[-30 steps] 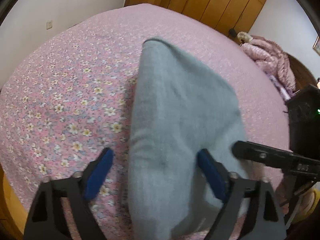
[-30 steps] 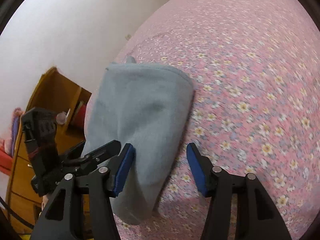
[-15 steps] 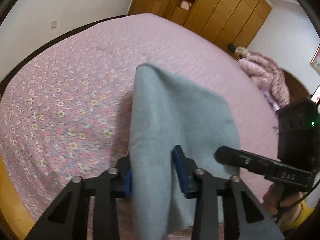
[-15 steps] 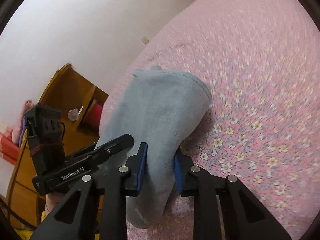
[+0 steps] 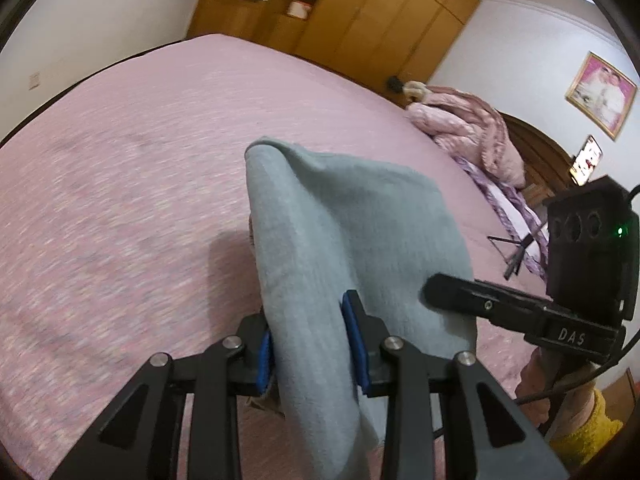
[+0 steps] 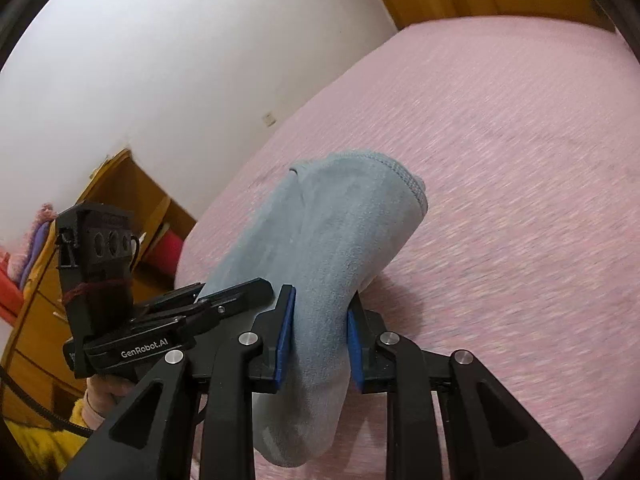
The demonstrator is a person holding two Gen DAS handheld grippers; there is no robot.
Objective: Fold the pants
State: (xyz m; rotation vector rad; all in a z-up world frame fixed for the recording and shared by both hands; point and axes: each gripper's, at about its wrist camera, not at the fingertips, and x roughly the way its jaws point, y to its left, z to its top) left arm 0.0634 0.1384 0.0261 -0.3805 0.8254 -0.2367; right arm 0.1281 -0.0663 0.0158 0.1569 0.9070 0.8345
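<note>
- Left wrist view: left gripper [image 5: 310, 342] jaws clamped on grey-blue pants [image 5: 344, 232], already a compact bundle.
- Right gripper [image 6: 320, 334] jaws likewise pinching pants, lifted off pink bed [image 6: 520, 160]; laying down, perhaps toward 12 o'clock, judged remaining.

Both closed now — my left hand-held gripper [image 5: 312, 342] and right hand-held gripper [image 6: 320, 334] have clamped onto the grey pants [image 5: 344, 216], lifting them off the bed [image 5: 120, 168]!
</note>
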